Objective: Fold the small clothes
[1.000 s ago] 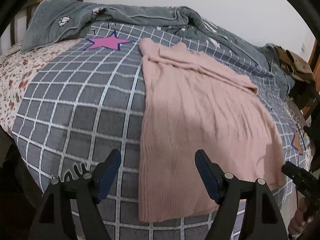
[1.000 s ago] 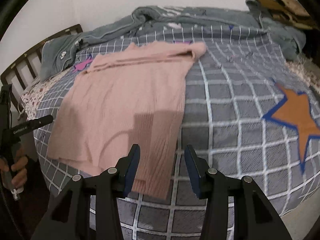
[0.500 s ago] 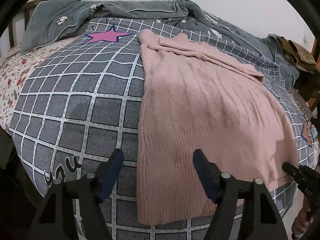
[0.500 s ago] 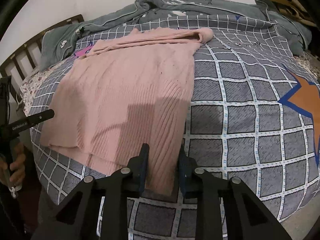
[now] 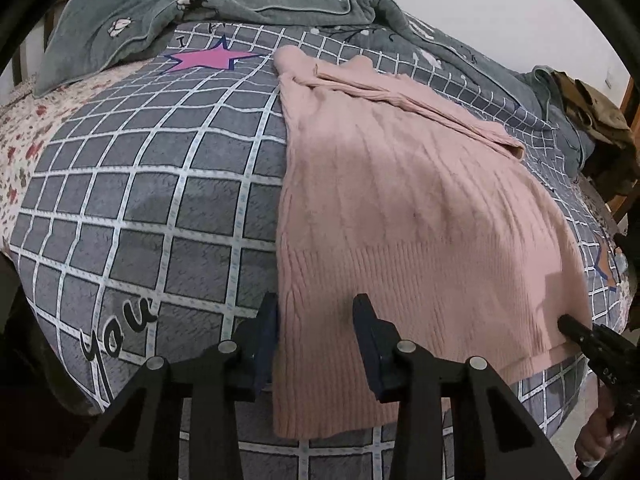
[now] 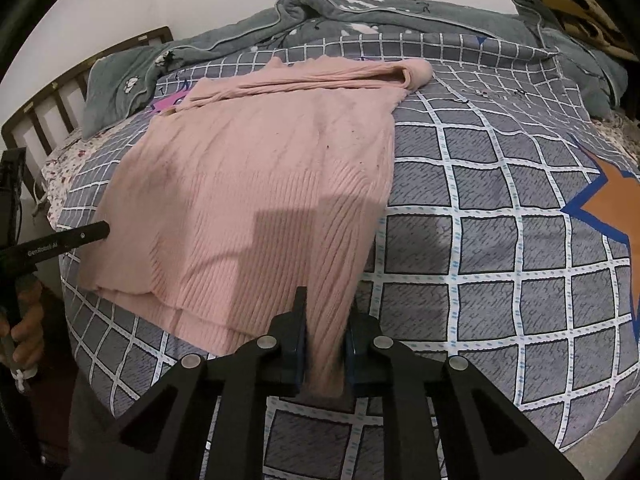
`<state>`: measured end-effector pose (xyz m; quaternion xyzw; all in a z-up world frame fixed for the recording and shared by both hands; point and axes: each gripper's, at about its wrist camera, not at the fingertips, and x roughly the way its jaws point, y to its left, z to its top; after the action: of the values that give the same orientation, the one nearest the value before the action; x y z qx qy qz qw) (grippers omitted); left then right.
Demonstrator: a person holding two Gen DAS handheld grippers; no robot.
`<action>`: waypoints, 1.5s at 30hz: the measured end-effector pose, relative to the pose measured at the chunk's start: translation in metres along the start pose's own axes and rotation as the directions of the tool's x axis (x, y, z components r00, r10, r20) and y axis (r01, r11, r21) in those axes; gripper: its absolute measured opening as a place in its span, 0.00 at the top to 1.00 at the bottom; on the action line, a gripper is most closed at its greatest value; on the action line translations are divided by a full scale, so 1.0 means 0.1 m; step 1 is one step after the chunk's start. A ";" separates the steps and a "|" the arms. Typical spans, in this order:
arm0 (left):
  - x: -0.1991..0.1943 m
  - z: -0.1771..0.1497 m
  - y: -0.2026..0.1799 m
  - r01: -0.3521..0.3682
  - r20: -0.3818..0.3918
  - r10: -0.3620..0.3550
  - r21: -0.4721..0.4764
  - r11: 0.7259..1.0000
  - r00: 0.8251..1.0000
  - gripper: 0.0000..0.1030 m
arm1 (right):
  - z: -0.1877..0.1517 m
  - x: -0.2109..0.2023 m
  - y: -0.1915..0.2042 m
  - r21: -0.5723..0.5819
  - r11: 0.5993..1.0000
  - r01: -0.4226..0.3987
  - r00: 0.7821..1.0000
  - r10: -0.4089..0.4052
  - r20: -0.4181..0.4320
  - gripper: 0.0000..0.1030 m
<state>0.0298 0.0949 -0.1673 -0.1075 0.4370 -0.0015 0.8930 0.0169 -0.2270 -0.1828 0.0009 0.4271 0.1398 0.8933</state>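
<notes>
A pink knitted sweater [image 5: 400,208] lies flat on the grey checked bedspread [image 5: 140,208], hem toward me and sleeves folded across its far end. My left gripper [image 5: 316,320] straddles the hem's near left corner. Its jaws are closing with the fabric between them, and a wide gap remains. In the right wrist view my right gripper [image 6: 325,326] has its jaws closing on the sweater's [image 6: 260,184] near right hem corner. The knit is bunched and pinched between its pads.
A grey-green blanket [image 5: 240,12] is heaped along the far side of the bed. A floral sheet [image 5: 20,128] and a wooden headboard [image 6: 44,112] are at the left, and a brown patterned garment [image 5: 596,108] at the far right. The bed's edge drops off just below both grippers.
Both grippers dropped closer to the hem and narrowed their jaws. The right one went from half open to pinching the hem corner. The left one narrowed around the opposite corner.
</notes>
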 end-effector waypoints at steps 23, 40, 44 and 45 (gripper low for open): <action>-0.06 -0.08 0.02 -0.006 -0.089 -0.006 -0.132 0.991 0.996 0.85 | 0.00 -0.07 -0.08 0.048 0.991 -0.125 0.992 0.126 -0.014 0.90; -0.59 0.16 0.04 0.138 0.056 -0.128 -0.245 0.960 0.990 0.93 | 0.30 -0.52 -0.13 0.099 0.972 -0.214 0.975 0.206 0.087 0.95; -0.81 0.40 -0.01 0.176 0.124 -0.151 -0.230 0.957 0.981 0.93 | 0.48 -0.68 -0.12 0.111 0.961 -0.253 0.963 0.238 0.128 0.95; -0.86 0.45 0.01 0.186 0.136 -0.158 -0.229 0.955 0.978 0.93 | 0.53 -0.70 -0.12 0.117 0.957 -0.266 0.959 0.249 0.137 0.95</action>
<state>0.0120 0.1123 -0.0737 -0.2526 0.3703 -0.0202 0.8937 0.0188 -0.2501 -0.0969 0.1250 0.3767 0.2259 0.8896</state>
